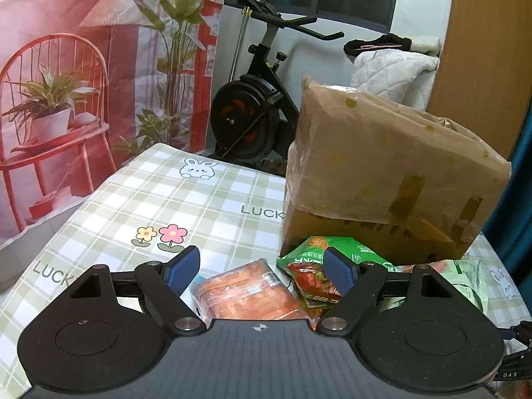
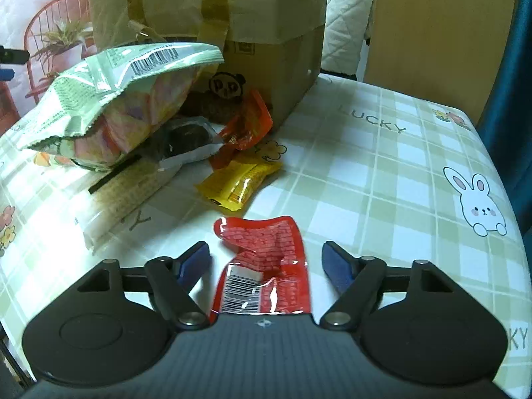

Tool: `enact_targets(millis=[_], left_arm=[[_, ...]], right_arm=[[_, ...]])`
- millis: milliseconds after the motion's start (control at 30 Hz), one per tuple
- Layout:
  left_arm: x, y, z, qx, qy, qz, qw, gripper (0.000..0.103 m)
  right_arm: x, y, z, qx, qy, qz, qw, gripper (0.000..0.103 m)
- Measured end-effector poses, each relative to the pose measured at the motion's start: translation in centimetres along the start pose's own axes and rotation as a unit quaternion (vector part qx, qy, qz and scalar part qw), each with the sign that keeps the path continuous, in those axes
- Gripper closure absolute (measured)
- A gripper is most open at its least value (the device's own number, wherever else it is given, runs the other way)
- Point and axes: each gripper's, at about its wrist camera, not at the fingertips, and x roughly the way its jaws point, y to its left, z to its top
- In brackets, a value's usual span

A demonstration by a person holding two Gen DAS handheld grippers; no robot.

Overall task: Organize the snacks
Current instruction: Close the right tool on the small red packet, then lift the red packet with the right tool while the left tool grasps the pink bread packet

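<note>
- Left gripper [image 1: 261, 271]: jaws stood wide apart, nothing clamped. An orange snack pack [image 1: 246, 291] lay flat between the blue pads, touching neither.
- At 1 o'clock from that pack, a green snack bag [image 1: 332, 259] lay partly behind the right-hand pad [image 1: 339, 274], its far edge against the foot of the cardboard box [image 1: 382, 179].
- Right gripper [image 2: 266, 262]: jaws likewise wide apart and empty. A red sachet [image 2: 269, 266] lay on the tablecloth [image 2: 382, 183] between the fingers, barcode end nearest the camera, with clear gaps on both sides.
- At 12 o'clock beyond the sachet lay a yellow packet [image 2: 237, 183]; just past it an orange-red packet [image 2: 247, 123] leaned at the box's lower corner.
- At 10 o'clock a large pale green bag [image 2: 109, 96] sat heaped over a dark wrapped snack [image 2: 188, 136], with a clear flat packet [image 2: 126, 193] in front.
- Open room, right wrist view: the cloth from 1 to 3 o'clock was bare to the table's right edge.
- Open room, left wrist view: the cloth from 9 to 12 o'clock was bare to the far and left edges.
- The box stood at 1 o'clock in the left view, near the far edge, its upper part wrapped in taped brown plastic.
- Beyond the table stood an exercise bike [image 1: 256, 99].
</note>
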Motion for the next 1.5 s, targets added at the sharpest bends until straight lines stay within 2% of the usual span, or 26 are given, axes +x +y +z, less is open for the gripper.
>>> enact_targets(millis=[100,267,333,400,433,633,667,733,900,1033,1167,1267,1400,1500], left_arm=[[0.3,-0.2,-0.2,0.001,0.007,-0.002,1.0,0.02],[0.2,-0.4,-0.3,0.01,0.006,-0.01,0.9999,0.023],[0.2,-0.4,-0.2,0.018,0.002,-0.012,0.9998,0.023],[0.3,-0.1,0.0,0.021,0.001,-0.014,0.9997,0.023],[0.3,0.2,0.2,0.019,0.0,-0.014,0.9997,0.023],[0.2,1.4,0.8,0.006,-0.006,0.002,1.0,0.023],[0.1,1.4,0.7,0.004,-0.005,0.003,1.0,0.023],[0.3,1.1,0.5,0.001,0.001,0.006,1.0,0.023],[0.5,0.9,-0.2,-0.004,0.01,0.001,0.9999,0.023],[0.5,0.9,-0.3,-0.006,0.011,-0.002,0.9999,0.023],[0.3,1.1,-0.4,-0.008,0.009,-0.001,0.9999,0.023],[0.3,1.3,-0.5,-0.01,0.01,0.0,0.9999,0.024],[0.3,1.3,-0.7,-0.007,0.01,-0.002,0.9999,0.024],[0.4,1.4,-0.9,-0.007,0.011,-0.002,0.9999,0.024]], right_arm=[[-0.3,0.4,-0.2,0.007,-0.012,-0.003,1.0,0.051],[-0.6,1.4,-0.5,0.018,-0.024,-0.013,0.999,0.054],[-1.1,1.3,-0.4,0.043,-0.043,-0.017,0.998,0.07],[-1.7,1.3,0.0,0.069,-0.06,-0.024,0.996,0.076],[-2.0,1.4,0.2,0.074,-0.067,-0.028,0.995,0.099],[-1.4,1.8,0.8,0.074,-0.041,-0.018,0.996,0.095],[-1.3,1.9,0.7,0.078,-0.04,-0.019,0.996,0.09],[-1.3,2.0,0.6,0.088,-0.047,-0.022,0.995,0.068],[-1.6,2.2,0.6,0.115,-0.06,-0.011,0.992,0.055],[-0.2,3.2,0.6,0.099,-0.031,-0.029,0.994,0.053],[0.5,4.0,0.4,0.098,-0.034,-0.039,0.994,0.05],[0.8,5.1,0.4,0.071,-0.033,-0.059,0.995,0.052],[0.8,5.4,0.4,0.059,-0.035,-0.062,0.996,0.056],[0.0,5.6,0.4,0.053,-0.052,-0.068,0.995,0.064]])
